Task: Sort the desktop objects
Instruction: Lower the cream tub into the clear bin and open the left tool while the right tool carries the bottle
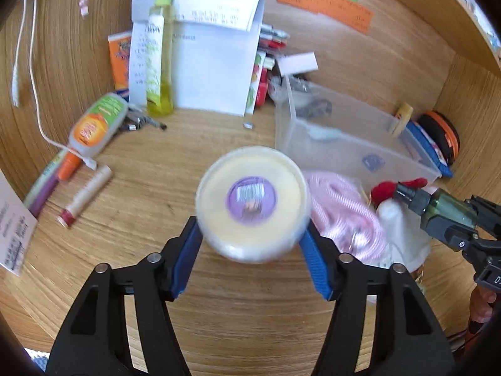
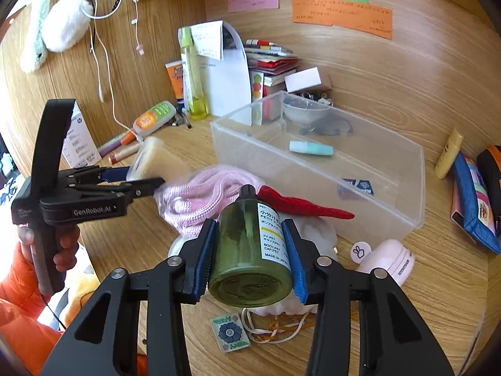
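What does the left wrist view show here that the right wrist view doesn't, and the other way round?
Only the left wrist view shows the purple label on the round cream jar held by the left gripper.

Only the right wrist view shows the plush toy hanging at upper left, the pink device by the bin, the flower card and the printed label on the green bottle in the right gripper.

Both show the clear plastic bin, the pink rope, the yellow-green spray bottle and the orange note.
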`<state>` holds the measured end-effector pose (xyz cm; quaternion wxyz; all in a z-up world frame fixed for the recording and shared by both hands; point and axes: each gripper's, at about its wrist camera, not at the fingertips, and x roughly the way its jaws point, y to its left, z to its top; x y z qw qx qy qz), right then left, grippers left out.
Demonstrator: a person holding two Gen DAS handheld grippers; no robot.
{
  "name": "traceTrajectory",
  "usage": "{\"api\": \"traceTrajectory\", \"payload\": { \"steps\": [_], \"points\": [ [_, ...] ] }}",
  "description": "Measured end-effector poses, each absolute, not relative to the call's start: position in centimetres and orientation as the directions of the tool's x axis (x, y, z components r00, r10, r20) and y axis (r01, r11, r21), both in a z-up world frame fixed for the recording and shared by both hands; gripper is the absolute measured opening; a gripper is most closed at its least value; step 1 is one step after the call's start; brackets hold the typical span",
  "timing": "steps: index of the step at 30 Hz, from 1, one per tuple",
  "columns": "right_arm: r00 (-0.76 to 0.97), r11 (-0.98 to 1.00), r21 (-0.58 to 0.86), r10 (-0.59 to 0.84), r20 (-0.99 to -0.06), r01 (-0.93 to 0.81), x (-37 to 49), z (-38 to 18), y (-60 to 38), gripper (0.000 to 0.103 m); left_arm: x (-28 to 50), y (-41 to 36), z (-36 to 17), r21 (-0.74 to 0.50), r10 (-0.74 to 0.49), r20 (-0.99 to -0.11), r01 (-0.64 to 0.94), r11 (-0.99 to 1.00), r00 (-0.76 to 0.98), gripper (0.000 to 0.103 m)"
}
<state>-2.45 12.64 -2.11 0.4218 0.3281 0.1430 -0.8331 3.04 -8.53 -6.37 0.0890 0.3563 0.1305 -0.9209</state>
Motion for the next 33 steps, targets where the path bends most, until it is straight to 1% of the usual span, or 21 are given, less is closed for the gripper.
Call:
{"api": "traceTrajectory", "payload": {
  "steps": [7, 10, 14, 21, 26, 27, 30, 33],
  "points": [
    [-0.434, -0.602, 0.054, -0.633, -0.641, 0.797, -2.7, -1.3, 13.1, 0.039, 2.0, -8.6, -5.5, -0.155, -0.068, -0.672, 0.23, -0.961, -0.737, 0.058],
    [-0.434, -0.602, 0.055, -0.633, -0.641, 0.797, -2.8, -1.4, 13.1, 0.039, 1.3, -8.4, -5.9, -0.164, -0.041, -0.69, 0.212, -0.963, -0.723, 0.058],
    [-0.433, -0.602, 0.056, -0.633, -0.642, 0.797, -2.9, -1.5, 13.4, 0.039, 0.2, -8.6, -7.0, -0.196, 0.003, -0.727, 0.204, -0.959, -0.687, 0.063],
    [-0.437, -0.603, 0.064, -0.642, -0.63, 0.795, -3.2, -1.4, 13.8, 0.039, -1.5, -8.0, -7.1, -0.135, -0.068, -0.727, 0.24, -0.961, -0.683, 0.064],
    [-0.454, -0.616, 0.08, -0.656, -0.602, 0.784, -3.9, -0.4, 14.2, 0.039, -1.4, -8.3, -7.0, -0.141, -0.094, -0.709, 0.27, -0.952, -0.699, 0.062],
    [-0.458, -0.619, 0.088, -0.662, -0.594, 0.78, -4.2, -0.1, 14.4, 0.039, -1.2, -8.5, -6.8, -0.146, -0.099, -0.704, 0.279, -0.949, -0.704, 0.058],
    [-0.479, -0.637, 0.101, -0.666, -0.572, 0.765, -5.1, 0.5, 14.9, 0.039, -1.0, -9.0, -6.3, -0.169, -0.084, -0.69, 0.273, -0.947, -0.719, 0.058],
    [-0.502, -0.661, 0.11, -0.657, -0.562, 0.742, -6.3, 0.7, 15.0, 0.039, -0.9, -8.9, -5.5, -0.157, -0.1, -0.677, 0.275, -0.949, -0.729, 0.058]
  ]
}}
